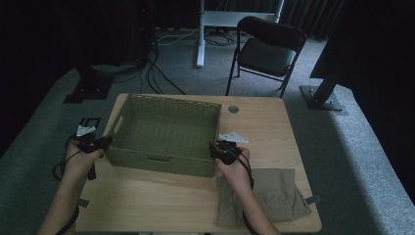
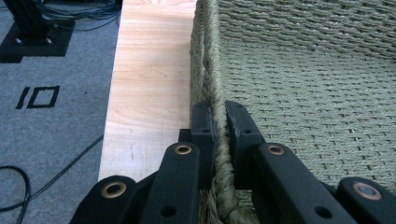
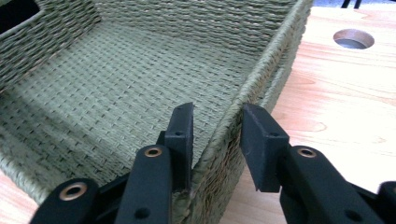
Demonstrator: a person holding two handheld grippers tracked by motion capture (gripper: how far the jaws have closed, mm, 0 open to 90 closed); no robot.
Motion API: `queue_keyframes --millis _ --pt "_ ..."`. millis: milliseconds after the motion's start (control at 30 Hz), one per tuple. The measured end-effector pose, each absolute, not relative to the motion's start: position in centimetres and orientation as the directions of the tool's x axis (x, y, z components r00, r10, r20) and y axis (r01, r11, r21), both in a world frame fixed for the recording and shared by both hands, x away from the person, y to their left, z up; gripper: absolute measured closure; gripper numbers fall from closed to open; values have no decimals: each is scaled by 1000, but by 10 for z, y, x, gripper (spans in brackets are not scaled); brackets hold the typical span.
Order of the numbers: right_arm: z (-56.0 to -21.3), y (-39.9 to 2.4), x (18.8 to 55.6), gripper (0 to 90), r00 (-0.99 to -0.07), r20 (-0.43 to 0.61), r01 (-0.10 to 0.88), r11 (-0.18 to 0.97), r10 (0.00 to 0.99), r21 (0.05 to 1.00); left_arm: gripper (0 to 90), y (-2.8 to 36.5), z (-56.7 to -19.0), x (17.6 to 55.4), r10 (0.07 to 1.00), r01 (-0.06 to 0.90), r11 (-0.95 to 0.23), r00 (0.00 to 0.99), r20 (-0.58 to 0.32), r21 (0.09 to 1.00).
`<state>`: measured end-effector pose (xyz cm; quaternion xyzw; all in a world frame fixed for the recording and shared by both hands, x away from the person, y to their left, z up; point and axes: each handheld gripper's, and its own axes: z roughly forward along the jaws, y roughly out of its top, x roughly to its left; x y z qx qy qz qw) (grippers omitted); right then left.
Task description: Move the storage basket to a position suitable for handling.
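On the light wooden table (image 1: 161, 196), a green woven basket (image 1: 166, 132) sits toward your left and the far edge, open and with nothing inside it. You hold a gripper at each of its short sides.

Your left gripper (image 2: 220, 126) is clamped on the basket's left wall: in the left gripper view the two black jaws press the braided rim from both sides, one on the outside by the table and one on the inside over the woven floor. In the high view your left hand (image 1: 80, 159) sits just beside that wall, off the table's left edge.

Your right gripper (image 3: 215, 133) straddles the basket's right wall near the front corner. Its jaws stand narrow; the inner jaw lies against the wall, while a small gap shows between the rim and the outer jaw.

A folded khaki cloth (image 1: 274, 193) lies at the table's near right corner, beneath your right forearm. A round cable hole (image 1: 233, 108) sits just beyond the basket's far right corner.
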<state>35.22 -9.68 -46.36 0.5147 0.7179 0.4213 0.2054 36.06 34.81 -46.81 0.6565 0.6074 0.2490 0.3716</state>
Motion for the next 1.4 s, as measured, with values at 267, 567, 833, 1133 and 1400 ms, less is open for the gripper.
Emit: queue_keyframes --millis 267,567,833,1133,1400 --pt "-463 -98 357 710 -371 128 568 116 920 815 845 341 -468 341 985 614 46 105 -140 788" --pt "-461 -100 355 747 -346 111 573 116 931 811 842 335 -468 321 984 611 61 98 -151 789" --pt "-462 -103 347 751 -333 149 582 79 931 810 837 336 -468 317 982 612 50 115 -151 789" --pt "-451 -104 358 634 -369 177 559 66 912 827 471 344 -457 333 959 578 -25 245 -144 815" --pt "-452 -104 385 498 -319 167 566 46 933 823 332 353 -447 361 965 583 90 150 -216 808"
